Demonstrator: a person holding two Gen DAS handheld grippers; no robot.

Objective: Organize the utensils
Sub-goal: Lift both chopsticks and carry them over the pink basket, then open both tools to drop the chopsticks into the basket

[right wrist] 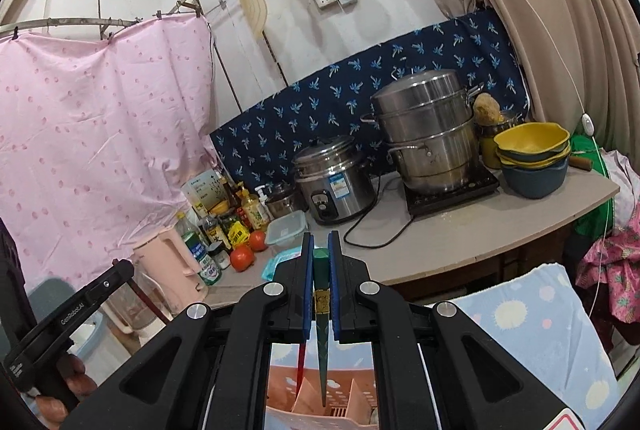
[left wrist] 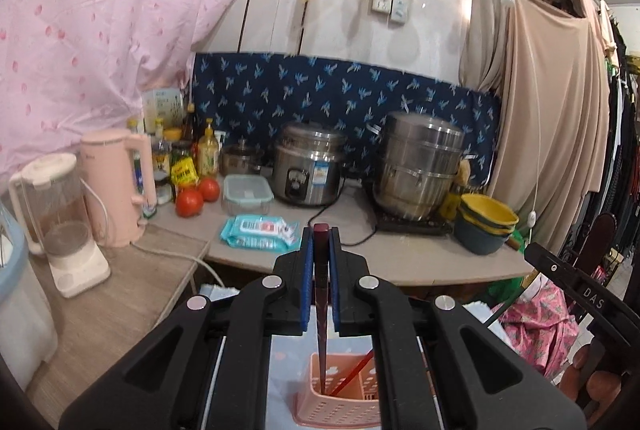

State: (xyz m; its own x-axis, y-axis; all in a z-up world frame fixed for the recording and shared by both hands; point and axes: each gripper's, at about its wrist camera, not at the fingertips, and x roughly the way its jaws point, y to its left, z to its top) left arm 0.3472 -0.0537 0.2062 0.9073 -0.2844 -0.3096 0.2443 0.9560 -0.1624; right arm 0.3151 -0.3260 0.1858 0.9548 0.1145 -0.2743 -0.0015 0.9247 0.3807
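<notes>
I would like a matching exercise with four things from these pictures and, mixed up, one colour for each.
Things:
1. chopstick in the left tongs
2. chopstick in the right tongs
3. basket
4. kettle

Colours:
a. green
b. pale pink
c. dark red
d. salmon pink

Pairs: 1-c, 2-a, 3-d, 4-b

Makeshift home kitchen, rice cooker (left wrist: 309, 164), steamer pot (left wrist: 418, 170), condiment bottles (left wrist: 188, 154), hanging clothes (left wrist: 560, 102)

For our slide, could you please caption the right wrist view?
Right gripper lowers a green chopstick into the pink utensil basket.
</notes>
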